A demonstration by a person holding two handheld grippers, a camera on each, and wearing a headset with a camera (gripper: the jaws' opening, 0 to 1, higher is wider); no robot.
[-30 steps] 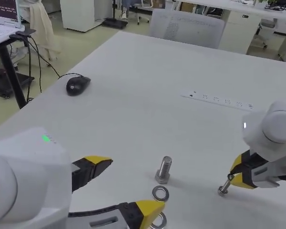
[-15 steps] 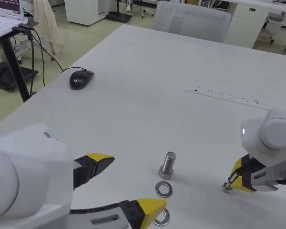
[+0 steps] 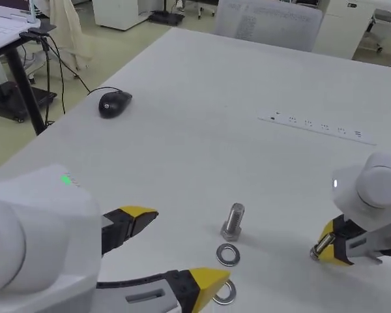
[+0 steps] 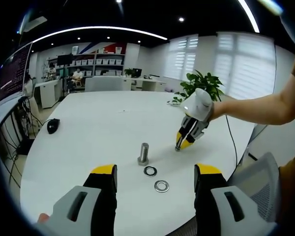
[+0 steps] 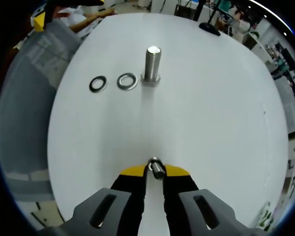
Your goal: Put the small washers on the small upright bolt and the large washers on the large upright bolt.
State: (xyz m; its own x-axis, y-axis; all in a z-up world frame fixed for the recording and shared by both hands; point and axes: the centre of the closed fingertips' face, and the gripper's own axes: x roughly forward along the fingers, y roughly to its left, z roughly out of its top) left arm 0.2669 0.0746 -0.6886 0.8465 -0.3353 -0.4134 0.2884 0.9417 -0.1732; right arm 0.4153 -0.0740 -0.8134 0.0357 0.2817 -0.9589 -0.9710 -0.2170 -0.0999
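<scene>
The right gripper (image 3: pixel 331 244) is seen with its yellow-tipped jaws pressed together on the small bolt (image 5: pixel 157 167), which is pinched by its shank between the tips. In the head view the bolt is held tilted, its head pointing down and out of the jaws; whether it touches the white workbench (image 3: pixel 202 130) cannot be told. In the right gripper view the large bolt (image 4: pixel 144 153) is seen straight ahead of these jaws and well apart from them, standing upright on its hexagonal head.

The left gripper (image 4: pixel 156 171) is held with its jaws spread wide; nothing is gripped or touched by them. Ahead of it, on the line between the two jaw tips, the second washer (image 4: pixel 162 186) is found lying flat, nearest the gripper. The first washer (image 4: pixel 150 171) lies flat just beyond it, and the large bolt is met just behind that. The two washers are apart from each other, and neither is threaded on a bolt. In the left gripper view, the right gripper is seen ahead and to the right, beyond the washers.

A mouse (image 3: pixel 115 103) is seen far ahead of the left gripper, to its left.
</scene>
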